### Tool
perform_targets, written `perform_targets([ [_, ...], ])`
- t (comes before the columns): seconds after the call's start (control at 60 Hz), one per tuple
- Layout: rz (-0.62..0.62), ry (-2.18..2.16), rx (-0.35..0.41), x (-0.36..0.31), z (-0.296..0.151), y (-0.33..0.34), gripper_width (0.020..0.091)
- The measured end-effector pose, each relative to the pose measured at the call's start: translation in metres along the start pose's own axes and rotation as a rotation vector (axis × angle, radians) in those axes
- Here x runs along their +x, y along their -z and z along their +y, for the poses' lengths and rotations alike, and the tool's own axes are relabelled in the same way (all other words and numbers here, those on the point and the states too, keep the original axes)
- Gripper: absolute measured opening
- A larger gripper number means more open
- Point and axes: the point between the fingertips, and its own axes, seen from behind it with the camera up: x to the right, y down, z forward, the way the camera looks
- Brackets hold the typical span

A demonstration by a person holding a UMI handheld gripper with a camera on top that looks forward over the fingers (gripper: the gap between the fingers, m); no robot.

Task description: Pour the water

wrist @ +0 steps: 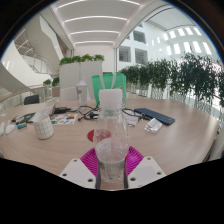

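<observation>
One clear bottle (110, 140) stands upright at lower centre between our gripper (111, 160) fingers, clamped by both pads; the cup (43, 124) sits left.

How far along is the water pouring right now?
Done: the gripper is shut on the clear bottle, which is upright above the table. In hand: holding it. Left: tilting it to pour; no water is flowing, and I cannot tell which container is the target.
</observation>
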Motion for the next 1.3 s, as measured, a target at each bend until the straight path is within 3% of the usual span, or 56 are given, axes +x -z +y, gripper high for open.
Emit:
perform_targets([
  [0.083,-0.013,-0.045,-0.050,-0.001,-0.003,-0.001,0.0307],
  [0.217,0.013,0.064,-0.015,0.004,-0.078,-0.008,0.0307],
  [0.367,0.049,0.529,0.022,-0.031,-0.174,-0.050,0.0306],
  [0.45,0.099,0.886,0.030,-0.063,-0.198,-0.076,0.0306],
  [0.667,0.130,1.849,0.099,-0.153,-0.198,-0.125,0.0306],
  [0.833,0.166,2.318,0.157,-0.177,-0.192,-0.134,0.0309],
  [1.117,0.113,2.242,0.155,-0.192,-0.191,-0.131,0.0309],
  [1.167,0.096,2.112,0.169,-0.194,-0.207,-0.129,0.0282],
  [1.183,0.096,2.048,0.177,-0.195,-0.214,-0.129,0.0309],
  [1.267,0.075,1.559,0.216,-0.178,-0.239,-0.113,0.0309],
  [1.283,0.020,1.513,0.210,-0.187,-0.255,-0.119,0.0269],
  [1.3,-0.009,1.404,0.211,-0.184,-0.261,-0.117,0.0311],
])
